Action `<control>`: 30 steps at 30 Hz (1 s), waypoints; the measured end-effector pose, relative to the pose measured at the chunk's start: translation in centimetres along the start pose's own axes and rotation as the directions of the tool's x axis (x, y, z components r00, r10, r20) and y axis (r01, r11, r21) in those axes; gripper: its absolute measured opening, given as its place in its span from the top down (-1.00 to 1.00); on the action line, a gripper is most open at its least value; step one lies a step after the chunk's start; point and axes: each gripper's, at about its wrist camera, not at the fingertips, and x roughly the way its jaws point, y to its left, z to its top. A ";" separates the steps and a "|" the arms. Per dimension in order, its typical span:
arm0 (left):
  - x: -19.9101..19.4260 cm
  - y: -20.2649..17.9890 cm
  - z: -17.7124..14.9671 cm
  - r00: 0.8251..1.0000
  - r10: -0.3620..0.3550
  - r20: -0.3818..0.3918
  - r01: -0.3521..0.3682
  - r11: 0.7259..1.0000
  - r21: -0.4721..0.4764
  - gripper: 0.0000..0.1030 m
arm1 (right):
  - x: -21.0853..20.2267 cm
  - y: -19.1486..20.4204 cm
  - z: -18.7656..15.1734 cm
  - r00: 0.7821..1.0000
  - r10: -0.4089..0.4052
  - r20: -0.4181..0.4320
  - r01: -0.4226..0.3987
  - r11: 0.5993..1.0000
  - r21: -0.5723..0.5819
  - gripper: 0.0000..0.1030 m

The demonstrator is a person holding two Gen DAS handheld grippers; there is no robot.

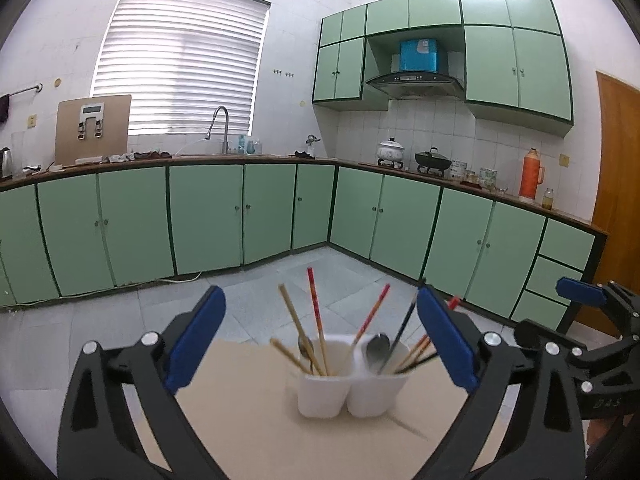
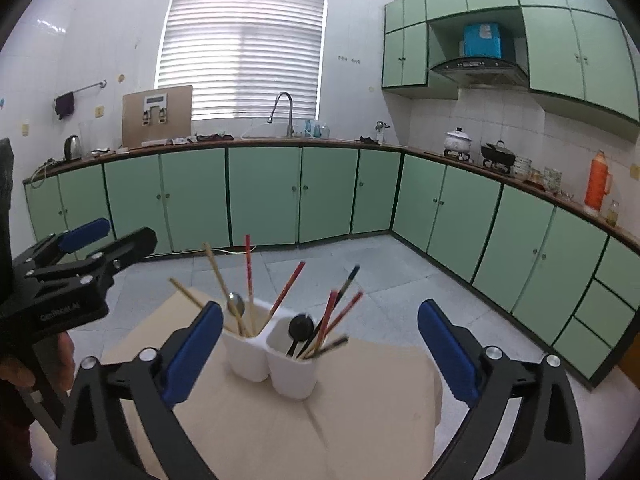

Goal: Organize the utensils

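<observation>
A white two-compartment utensil holder [image 1: 340, 394] [image 2: 272, 364] stands on a beige table [image 1: 240, 420] [image 2: 368, 420]. Its left compartment holds wooden chopsticks [image 1: 295, 318], a red chopstick [image 1: 316, 312] and a metal spoon [image 2: 236, 304]. Its right compartment holds a dark spoon [image 2: 301, 326], red chopsticks [image 2: 340, 314] and a black chopstick [image 1: 403, 322]. My left gripper [image 1: 320, 294] is open just short of the holder, nothing between its blue pads. My right gripper [image 2: 322, 307] is open too, also empty, facing the holder from the right. Each gripper shows at the edge of the other's view.
The table's far edge drops off right behind the holder to a grey tiled floor [image 1: 248, 300]. Green cabinets [image 2: 264, 196] under a brown counter run along the far walls. A hand [image 2: 24, 372] holds the left gripper at the left border.
</observation>
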 end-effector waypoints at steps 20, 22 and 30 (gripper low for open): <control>-9.1 -1.6 -5.5 0.999 0.033 -0.011 -0.032 0.999 0.029 -0.85 | -7.7 1.5 -5.8 1.000 0.009 0.022 -0.011 0.994 0.106 -0.88; -9.7 -1.6 -5.7 0.999 0.035 -0.010 -0.034 0.999 0.035 -0.85 | -7.9 1.7 -6.1 1.000 0.009 0.022 -0.011 0.995 0.102 -0.88; -11.8 -1.5 -6.4 0.999 0.040 -0.001 -0.040 0.998 0.047 -0.85 | -9.3 2.2 -6.9 0.999 0.015 0.032 -0.018 0.995 0.099 -0.88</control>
